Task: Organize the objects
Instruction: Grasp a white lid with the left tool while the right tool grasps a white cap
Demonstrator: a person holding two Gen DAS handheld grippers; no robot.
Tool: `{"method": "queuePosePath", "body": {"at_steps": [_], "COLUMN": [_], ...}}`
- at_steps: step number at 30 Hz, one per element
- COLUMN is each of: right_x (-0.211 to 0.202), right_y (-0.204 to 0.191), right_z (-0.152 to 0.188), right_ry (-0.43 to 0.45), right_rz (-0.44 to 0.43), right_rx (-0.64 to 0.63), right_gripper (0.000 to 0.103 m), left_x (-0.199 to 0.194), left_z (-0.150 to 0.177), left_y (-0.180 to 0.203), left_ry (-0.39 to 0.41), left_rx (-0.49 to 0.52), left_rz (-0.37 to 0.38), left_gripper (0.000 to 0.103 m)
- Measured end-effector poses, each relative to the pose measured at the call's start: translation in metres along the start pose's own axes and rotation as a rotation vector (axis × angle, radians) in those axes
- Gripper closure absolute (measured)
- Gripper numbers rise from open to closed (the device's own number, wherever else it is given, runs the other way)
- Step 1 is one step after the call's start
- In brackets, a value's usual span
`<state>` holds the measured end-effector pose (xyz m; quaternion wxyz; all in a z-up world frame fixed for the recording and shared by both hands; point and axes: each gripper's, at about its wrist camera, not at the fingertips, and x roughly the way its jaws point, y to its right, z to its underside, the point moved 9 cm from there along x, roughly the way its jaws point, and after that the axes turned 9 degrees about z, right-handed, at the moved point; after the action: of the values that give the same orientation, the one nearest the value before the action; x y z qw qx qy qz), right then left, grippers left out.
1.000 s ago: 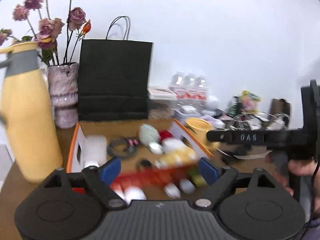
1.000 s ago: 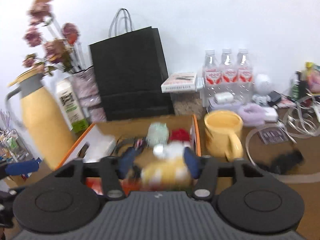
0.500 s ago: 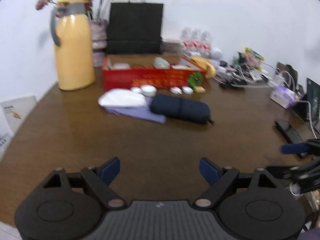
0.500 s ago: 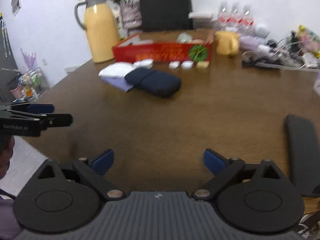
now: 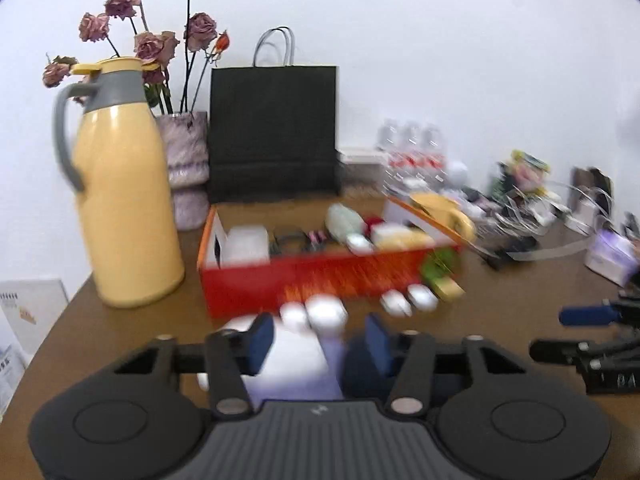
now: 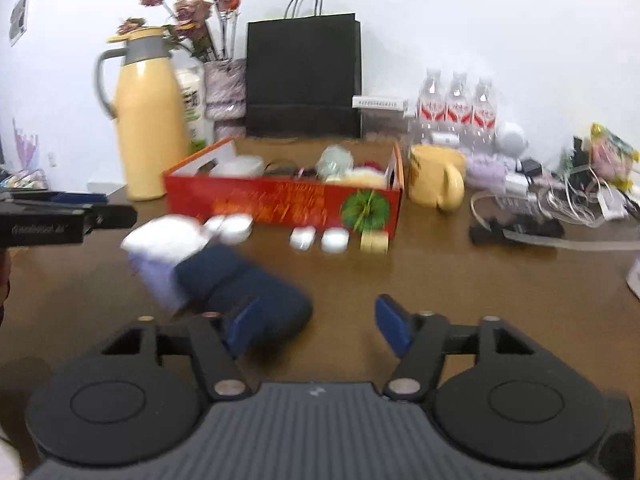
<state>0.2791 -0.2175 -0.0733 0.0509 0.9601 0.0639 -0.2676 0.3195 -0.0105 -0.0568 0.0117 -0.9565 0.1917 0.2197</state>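
Observation:
A red box [image 5: 320, 276] [image 6: 280, 200] holds several small items. In front of it lie a white pouch [image 6: 164, 236] on a lilac cloth [image 6: 160, 280], a dark blue case [image 6: 244, 284], small white cases [image 6: 236, 226] [image 6: 334, 238] and a yellow block [image 6: 374, 242]. My left gripper [image 5: 318, 340] is open, its fingers either side of the white pouch [image 5: 296, 354] and lilac cloth, the blue case [image 5: 360, 364] by its right finger. My right gripper [image 6: 316, 322] is open over bare table, its left finger [image 6: 240, 322] at the blue case.
A yellow thermos [image 5: 124, 184], a vase of dried roses [image 5: 186, 168] and a black paper bag [image 5: 274, 132] stand behind the box. A yellow mug [image 6: 436, 178], water bottles [image 6: 456, 108] and tangled cables [image 6: 560, 200] fill the right side. Table edge at left.
Both grippers have moved forward across the table toward the box, from far back half a second ago. The left gripper's fingers have narrowed. The view is blurred by motion.

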Motion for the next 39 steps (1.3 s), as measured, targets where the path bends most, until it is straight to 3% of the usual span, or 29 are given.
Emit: {"method": "queuePosePath", "body": {"at_steps": [3,4,7,9,11,15,18,22,25,26,27,33,36,39], "right_x": [0.054,0.07,0.108,0.125,0.141,0.169,0.177,0.178,0.172,0.169,0.167,0.141,0.098,0.048], "right_y": [-0.003,-0.003,-0.009,-0.018,-0.027,-0.04,-0.042,-0.041,-0.044,-0.045,-0.045,-0.033,-0.028,-0.028], "right_z": [-0.02,-0.025,-0.035,-0.037,-0.038,-0.036,-0.036,-0.035,-0.032,-0.031,-0.031,-0.039,-0.042,-0.028], "right_ry": [-0.028,-0.038,-0.049,-0.063,-0.073,-0.12,-0.124,-0.115,-0.106,-0.099,-0.095,-0.056,0.004,0.03], "right_rz": [-0.022,-0.027,-0.022,-0.051,-0.056,-0.097,-0.094,-0.095,-0.093,-0.092,-0.092,-0.077,-0.076,-0.12], "right_rx": [0.038,0.048,0.041,0.025,-0.01,-0.04,-0.049,-0.053,-0.083,-0.089,-0.091,-0.029,-0.021,0.01], "right_gripper": [0.06,0.064,0.064,0.064,0.064,0.064,0.064,0.066,0.07,0.071,0.072,0.073,0.073,0.073], "left_x": [0.058,0.078,0.109,0.116,0.121,0.136,0.151,0.154,0.151,0.15,0.15,0.118,0.075,0.019], "left_z": [-0.013,-0.013,-0.005,0.004,0.01,0.015,0.015,0.017,0.018,0.02,0.023,0.012,0.001,0.002], "left_y": [-0.018,-0.022,-0.028,-0.025,-0.019,0.005,0.005,0.002,0.0,-0.001,0.0,0.024,0.034,0.049], "left_ry": [-0.032,-0.057,-0.1,-0.113,-0.115,-0.173,-0.188,-0.196,-0.194,-0.203,-0.222,-0.146,-0.072,-0.005], "left_rx": [-0.026,-0.041,-0.045,-0.035,0.0,0.135,0.166,0.144,0.146,0.146,0.149,0.197,0.148,0.054], "left_rz": [0.023,0.052,0.107,0.137,0.164,0.227,0.198,0.205,0.17,0.17,0.179,0.182,0.144,0.179], "left_gripper": [0.08,0.08,0.077,0.063,0.058,0.057,0.058,0.057,0.057,0.066,0.096,0.1,0.1,0.1]}}
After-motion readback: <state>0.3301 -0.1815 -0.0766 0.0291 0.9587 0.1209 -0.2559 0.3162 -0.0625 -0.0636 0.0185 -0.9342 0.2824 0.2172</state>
